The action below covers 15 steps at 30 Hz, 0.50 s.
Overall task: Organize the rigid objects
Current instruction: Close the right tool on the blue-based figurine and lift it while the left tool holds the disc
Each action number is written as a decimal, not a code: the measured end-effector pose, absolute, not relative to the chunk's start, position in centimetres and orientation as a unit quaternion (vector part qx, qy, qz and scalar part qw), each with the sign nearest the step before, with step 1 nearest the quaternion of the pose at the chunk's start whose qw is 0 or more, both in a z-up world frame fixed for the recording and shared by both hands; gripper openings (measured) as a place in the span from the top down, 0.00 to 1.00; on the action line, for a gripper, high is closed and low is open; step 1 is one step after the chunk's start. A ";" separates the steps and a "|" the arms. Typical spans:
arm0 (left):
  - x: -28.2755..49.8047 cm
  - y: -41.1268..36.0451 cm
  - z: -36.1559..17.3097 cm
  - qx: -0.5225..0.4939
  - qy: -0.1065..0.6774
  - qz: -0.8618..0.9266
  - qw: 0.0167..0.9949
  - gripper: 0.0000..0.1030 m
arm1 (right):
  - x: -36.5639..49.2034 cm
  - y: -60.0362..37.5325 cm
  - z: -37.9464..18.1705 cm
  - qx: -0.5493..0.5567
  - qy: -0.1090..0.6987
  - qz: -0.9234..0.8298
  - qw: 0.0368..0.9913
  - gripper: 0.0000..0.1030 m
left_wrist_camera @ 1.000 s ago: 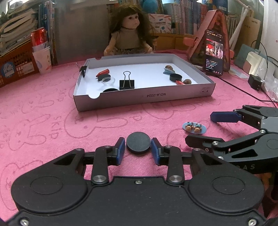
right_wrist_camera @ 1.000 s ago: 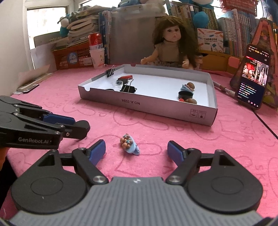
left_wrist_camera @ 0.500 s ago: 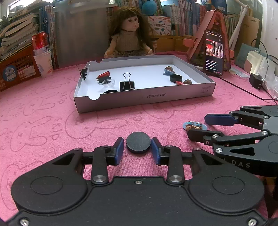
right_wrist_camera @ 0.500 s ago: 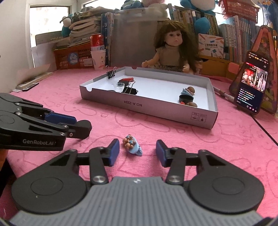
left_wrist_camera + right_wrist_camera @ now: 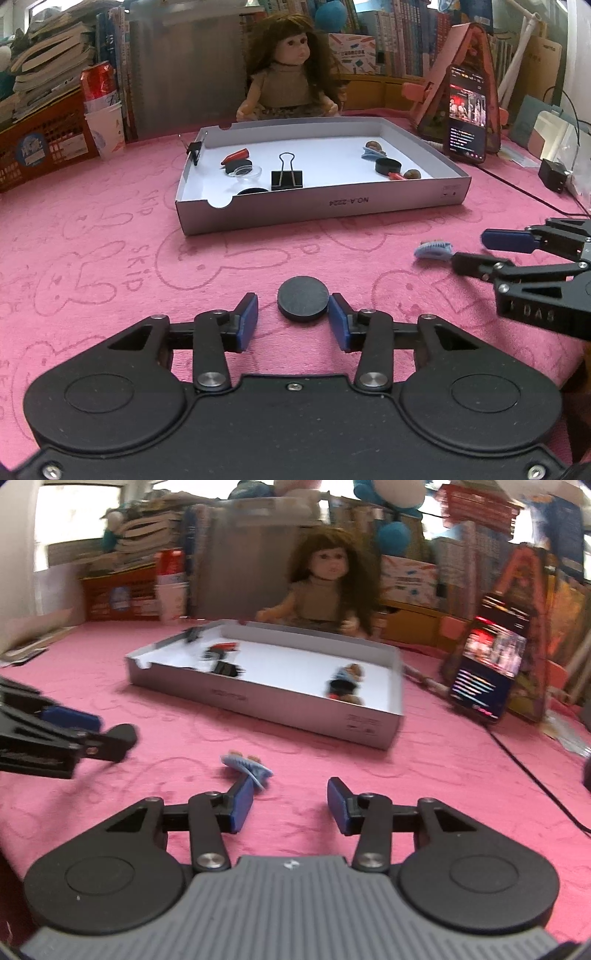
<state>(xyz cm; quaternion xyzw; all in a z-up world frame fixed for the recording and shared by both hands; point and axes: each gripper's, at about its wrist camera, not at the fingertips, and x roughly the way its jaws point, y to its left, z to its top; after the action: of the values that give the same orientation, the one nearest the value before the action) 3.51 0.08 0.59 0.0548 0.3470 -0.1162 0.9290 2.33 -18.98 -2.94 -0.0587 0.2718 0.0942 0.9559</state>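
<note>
A flat black disc (image 5: 303, 303) lies on the pink cloth between the pads of my left gripper (image 5: 293, 308). Its jaws are opening, and a gap shows at the left pad. A small blue trinket with brown bits (image 5: 245, 766) lies tilted against the tip of the left finger (image 5: 242, 801) of my right gripper (image 5: 290, 794). Those jaws are opening too, with only cloth between the pads. From the left wrist view the trinket (image 5: 434, 250) sits just ahead of the right gripper (image 5: 476, 251). The left gripper (image 5: 107, 727) shows at the left edge of the right wrist view.
A grey cardboard tray (image 5: 325, 210) farther back holds binder clips, black caps, a red piece and small figures. Behind it sits a doll (image 5: 291, 74). A lit phone (image 5: 466, 114) leans at the right, with a cable and a black adapter (image 5: 553, 175). A red can and a paper cup (image 5: 105, 129) stand at the left.
The left jaws have widened off the black disc. The right jaws narrowed around the trinket and then spread again; the trinket tipped up and shifted to the left finger's tip.
</note>
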 end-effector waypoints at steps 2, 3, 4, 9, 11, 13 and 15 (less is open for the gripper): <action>3.5 0.1 0.6 0.051 0.347 -0.114 0.929 0.60 | 2.4 -19.4 -2.9 -0.054 0.271 0.069 0.959 0.41; 3.5 0.1 0.6 0.049 0.347 -0.113 0.930 0.60 | 2.4 -19.5 -2.8 -0.047 0.273 0.062 0.959 0.41; 3.5 0.2 0.6 0.045 0.347 -0.111 0.930 0.61 | 2.3 -19.7 -2.7 -0.033 0.273 0.057 0.960 0.41; 3.6 0.5 0.6 0.016 0.346 -0.105 0.932 0.61 | 1.7 -19.5 -2.1 0.039 0.263 0.047 0.963 0.41; 3.7 0.6 0.6 0.011 0.345 -0.103 0.933 0.61 | 1.8 -18.9 -2.0 0.060 0.264 0.053 0.961 0.41; 3.8 0.5 0.6 0.012 0.343 -0.103 0.934 0.63 | 1.9 -18.2 -2.0 0.071 0.266 0.057 0.960 0.41; 3.8 0.4 0.6 0.015 0.340 -0.098 0.935 0.73 | 2.4 -17.4 -2.2 0.072 0.267 0.055 0.959 0.41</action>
<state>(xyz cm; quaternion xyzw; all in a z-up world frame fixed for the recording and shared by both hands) 3.84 0.41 0.59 0.0152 0.3398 -0.0976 0.9353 2.43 -17.42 -2.19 0.0717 0.2669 0.0549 0.9595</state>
